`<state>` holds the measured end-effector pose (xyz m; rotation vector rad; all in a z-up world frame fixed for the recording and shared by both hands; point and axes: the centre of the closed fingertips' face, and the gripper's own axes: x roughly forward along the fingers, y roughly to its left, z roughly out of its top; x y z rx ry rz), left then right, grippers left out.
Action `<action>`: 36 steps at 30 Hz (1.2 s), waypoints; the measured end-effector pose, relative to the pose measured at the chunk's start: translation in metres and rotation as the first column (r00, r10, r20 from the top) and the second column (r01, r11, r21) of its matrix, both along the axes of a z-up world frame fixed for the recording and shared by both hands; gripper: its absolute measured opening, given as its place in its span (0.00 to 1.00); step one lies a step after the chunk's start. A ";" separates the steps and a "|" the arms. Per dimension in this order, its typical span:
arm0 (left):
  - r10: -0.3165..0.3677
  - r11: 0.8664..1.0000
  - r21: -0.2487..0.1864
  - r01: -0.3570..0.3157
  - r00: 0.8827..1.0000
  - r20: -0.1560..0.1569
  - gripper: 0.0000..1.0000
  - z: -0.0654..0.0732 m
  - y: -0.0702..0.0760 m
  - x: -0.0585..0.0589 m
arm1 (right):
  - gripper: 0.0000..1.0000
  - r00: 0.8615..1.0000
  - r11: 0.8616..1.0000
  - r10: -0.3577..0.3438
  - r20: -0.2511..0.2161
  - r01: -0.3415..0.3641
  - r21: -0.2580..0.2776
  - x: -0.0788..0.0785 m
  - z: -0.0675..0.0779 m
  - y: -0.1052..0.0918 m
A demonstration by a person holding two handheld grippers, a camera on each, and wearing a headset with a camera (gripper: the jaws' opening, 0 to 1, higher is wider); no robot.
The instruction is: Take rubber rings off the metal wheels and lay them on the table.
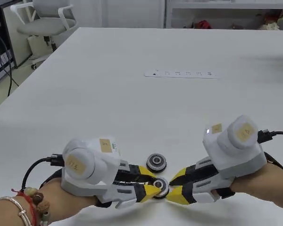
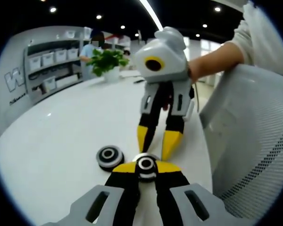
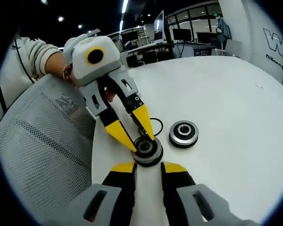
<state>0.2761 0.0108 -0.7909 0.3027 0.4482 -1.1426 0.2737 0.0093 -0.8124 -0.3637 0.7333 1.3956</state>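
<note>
1. A white table point(image 1: 132, 103) with a power strip point(image 1: 179, 73) far back. Two metal wheels lie at its near edge. The near wheel point(image 1: 160, 187) sits between the grippers, and the far wheel point(image 1: 156, 161) is just beyond it, apart.
2. The left gripper point(image 1: 153, 184) has its jaws drawn in on either side of the near wheel, seemingly clamping it.
3. The right gripper point(image 1: 172, 187) is part open, its tips at the wheel's right rim, clamping nothing I can see.
4. To do this step well, brace the left clamp on metal. Let the right tips catch only the rubber and peel it outward over the rim.
5. A thin black loop point(image 3: 156, 126), likely a freed ring, lies on the table close by.
</note>
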 end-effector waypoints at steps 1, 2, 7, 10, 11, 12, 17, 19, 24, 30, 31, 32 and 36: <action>0.000 1.000 0.000 0.000 1.000 0.000 0.14 0.000 0.000 0.000 | 0.18 1.000 1.000 0.007 0.014 -0.007 -0.003 0.000 -0.001 0.001; 0.000 1.000 -0.001 0.000 1.000 0.000 0.14 0.000 0.000 0.000 | 0.18 0.999 1.000 0.010 0.033 -0.010 0.002 0.002 0.000 0.002; 0.004 1.000 -0.002 -0.004 1.000 -0.002 0.14 0.000 0.001 0.000 | 0.16 1.000 1.000 0.007 0.009 -0.007 0.011 -0.001 0.000 0.002; 0.004 1.000 -0.001 -0.004 1.000 0.000 0.14 0.000 0.001 0.000 | 0.15 1.000 1.000 0.003 0.009 -0.003 0.012 0.000 0.001 0.002; 0.004 1.000 -0.002 -0.004 1.000 -0.001 0.14 0.000 0.001 0.000 | 0.15 1.000 1.000 0.002 0.007 -0.002 0.012 0.000 0.000 0.001; 0.005 1.000 -0.002 -0.005 1.000 -0.002 0.14 0.000 0.001 0.000 | 0.14 1.000 1.000 0.002 0.004 -0.002 0.011 0.000 0.000 0.001; 0.008 1.000 -0.005 -0.008 1.000 -0.003 0.14 0.000 0.001 -0.001 | 0.03 1.000 1.000 -0.011 -0.007 0.011 0.002 0.004 -0.001 -0.003; 0.008 1.000 -0.005 -0.008 1.000 -0.003 0.14 0.000 0.001 0.000 | 0.04 1.000 1.000 -0.012 -0.003 0.012 0.001 0.004 -0.001 -0.003; 0.012 1.000 -0.009 -0.013 1.000 -0.005 0.14 0.000 0.001 0.000 | 0.04 0.994 0.997 -0.063 -0.090 0.066 0.026 0.003 -0.001 -0.002; 0.013 1.000 -0.006 -0.013 1.000 -0.002 0.14 0.000 0.001 0.000 | 0.00 0.983 0.992 -0.115 -0.142 0.122 0.038 0.006 -0.002 -0.003; 0.013 1.000 -0.006 -0.013 1.000 -0.002 0.14 0.000 0.002 0.000 | 0.00 0.983 0.991 -0.118 -0.142 0.125 0.038 0.006 -0.002 -0.003; 0.014 1.000 -0.006 -0.014 1.000 -0.002 0.14 0.000 0.002 0.000 | 0.00 0.982 0.991 -0.121 -0.143 0.127 0.037 0.007 -0.002 -0.003; 0.014 1.000 -0.005 -0.014 1.000 -0.002 0.14 0.000 0.002 0.000 | 0.00 0.974 0.987 -0.150 -0.170 0.156 0.024 0.007 -0.002 -0.003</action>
